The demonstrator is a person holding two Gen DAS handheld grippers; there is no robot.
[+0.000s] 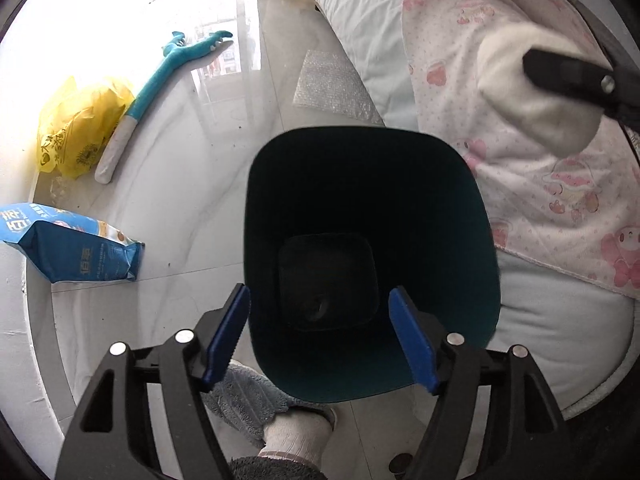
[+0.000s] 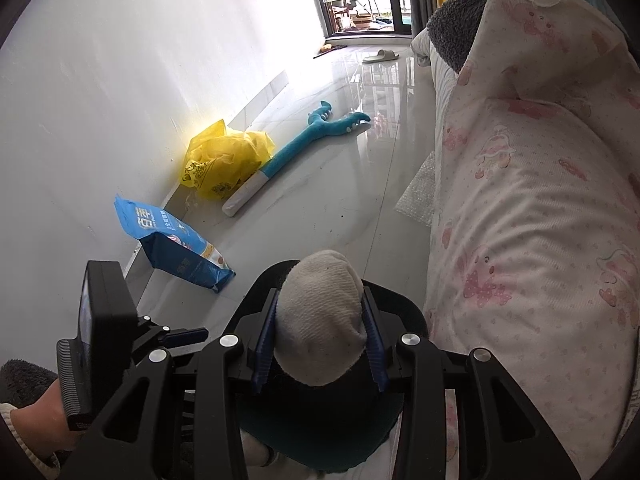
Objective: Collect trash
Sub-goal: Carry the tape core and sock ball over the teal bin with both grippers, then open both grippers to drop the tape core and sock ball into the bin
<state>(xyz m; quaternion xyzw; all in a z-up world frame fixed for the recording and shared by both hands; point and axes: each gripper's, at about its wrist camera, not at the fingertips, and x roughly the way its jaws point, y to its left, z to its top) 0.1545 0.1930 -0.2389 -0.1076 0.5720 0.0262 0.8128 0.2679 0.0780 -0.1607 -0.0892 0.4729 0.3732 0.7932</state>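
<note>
**Sock held above the bin; release not yet made**

Your right claw [image 2: 320, 344] is closed on a white sock [image 2: 320, 320], both blue pads pressing its sides. In the right wrist view it sits low centre, over the dark bin [image 2: 320, 432]. In the left wrist view the same sock [image 1: 532, 88] appears upper right, off to the side of the bin [image 1: 372, 240] mouth, so you cannot confirm it is truly above the opening.

Your left claw [image 1: 320, 336] stands wide open, holding nothing, its pads either side of the bin's near rim.

Risks, as judged:
- Release now and the sock may land on the pink-printed blanket [image 1: 520, 160] beside the bin.
- The bin is not gripped; a knock from either claw could tip it.

Remaining on the floor, left of frame: yellow bag [image 1: 80, 124], blue packet [image 1: 72, 248], bubble wrap [image 1: 332, 84].
</note>
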